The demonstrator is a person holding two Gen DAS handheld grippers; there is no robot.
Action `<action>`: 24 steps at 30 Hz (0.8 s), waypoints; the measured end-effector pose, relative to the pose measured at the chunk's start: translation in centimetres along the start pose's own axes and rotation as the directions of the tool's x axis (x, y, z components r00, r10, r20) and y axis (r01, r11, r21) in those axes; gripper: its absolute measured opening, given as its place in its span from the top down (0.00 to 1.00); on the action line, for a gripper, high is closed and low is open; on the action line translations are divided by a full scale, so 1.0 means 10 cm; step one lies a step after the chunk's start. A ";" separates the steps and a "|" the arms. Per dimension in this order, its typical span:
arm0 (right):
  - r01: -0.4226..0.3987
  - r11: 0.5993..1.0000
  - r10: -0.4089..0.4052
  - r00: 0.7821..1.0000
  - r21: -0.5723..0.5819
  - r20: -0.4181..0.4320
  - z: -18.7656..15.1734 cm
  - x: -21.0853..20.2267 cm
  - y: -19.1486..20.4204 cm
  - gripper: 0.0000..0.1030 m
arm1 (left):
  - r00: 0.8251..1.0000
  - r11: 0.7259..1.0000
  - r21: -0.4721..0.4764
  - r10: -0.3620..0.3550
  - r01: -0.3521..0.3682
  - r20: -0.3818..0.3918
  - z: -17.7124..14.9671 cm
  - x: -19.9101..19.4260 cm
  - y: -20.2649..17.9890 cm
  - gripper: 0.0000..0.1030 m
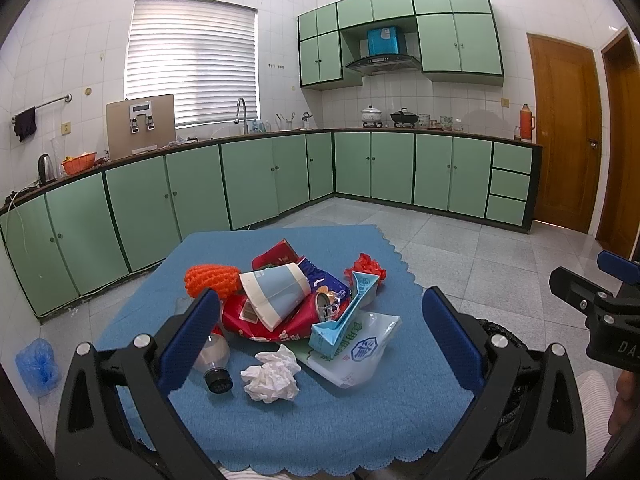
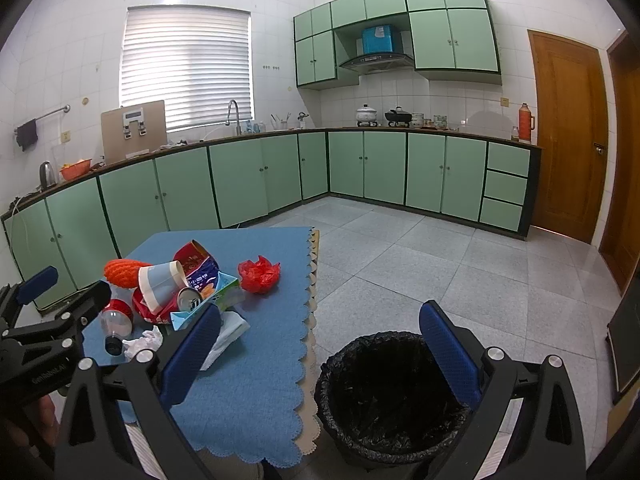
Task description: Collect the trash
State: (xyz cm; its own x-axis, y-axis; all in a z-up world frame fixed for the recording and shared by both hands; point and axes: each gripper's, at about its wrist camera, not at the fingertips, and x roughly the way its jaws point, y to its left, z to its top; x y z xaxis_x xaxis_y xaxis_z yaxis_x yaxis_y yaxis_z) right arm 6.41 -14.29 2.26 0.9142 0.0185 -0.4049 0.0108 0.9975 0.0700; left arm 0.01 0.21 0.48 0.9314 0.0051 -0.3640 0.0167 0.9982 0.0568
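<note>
Nothing looks collected yet: the bin (image 2: 394,396) at the counter's (image 2: 256,360) three o'clock side seems bare inside. The trash pile (image 1: 304,304) sits mid-counter, crumpled tissue (image 1: 272,374) at its six o'clock. Left claw (image 1: 320,344) and right claw (image 2: 320,360) hang released, holding nothing.

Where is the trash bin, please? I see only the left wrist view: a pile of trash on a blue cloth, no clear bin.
Observer: A round bin with a black plastic liner stands on the floor, just off the blue scalloped tablecloth's right edge.
Operator: Is something already inside it?
Observer: No trash shows inside; the liner is dark.
Operator: And the right gripper?
Observer: The right gripper is open, above the bin's rim.
Operator: Which item lies closest to the bin?
Observer: The crumpled red plastic bag, apart from the pile.
</note>
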 end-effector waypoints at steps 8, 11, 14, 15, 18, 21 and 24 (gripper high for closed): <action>0.001 1.000 -0.001 1.000 0.001 0.000 0.00 0.00 0.00 0.06 | 1.000 1.000 -0.003 0.002 -0.002 0.002 0.03 0.01 0.02 0.05; 0.000 1.000 0.000 1.000 0.001 0.000 0.00 0.00 0.00 0.06 | 1.000 1.000 -0.002 0.002 -0.002 0.003 0.01 0.00 0.00 0.05; 0.000 1.000 0.000 1.000 0.001 0.001 0.00 0.00 0.00 0.06 | 1.000 1.000 -0.001 0.003 -0.003 0.004 0.03 0.00 0.00 0.05; 0.000 1.000 0.000 1.000 0.001 0.001 0.00 0.00 0.00 0.06 | 1.000 1.000 -0.002 0.002 -0.002 0.004 0.03 0.01 0.01 0.05; 0.000 1.000 0.000 1.000 0.002 0.001 0.00 0.00 0.00 0.06 | 1.000 1.000 -0.001 0.002 -0.002 0.004 0.01 0.00 0.00 0.05; 0.000 1.000 0.000 1.000 0.001 0.001 0.00 0.00 0.00 0.06 | 1.000 1.000 -0.002 0.002 -0.002 0.003 0.02 0.01 0.01 0.05; 0.000 1.000 0.000 1.000 0.001 0.001 0.00 0.00 0.00 0.06 | 1.000 1.000 0.000 0.002 -0.002 0.003 0.04 0.02 0.01 0.05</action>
State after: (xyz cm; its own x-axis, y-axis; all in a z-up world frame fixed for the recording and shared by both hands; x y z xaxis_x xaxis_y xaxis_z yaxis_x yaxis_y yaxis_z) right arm 6.38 -14.31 2.29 0.9145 0.0188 -0.4042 0.0110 0.9974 0.0714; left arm 0.33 0.26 0.76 0.9326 0.0072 -0.3610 0.0144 0.9982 0.0573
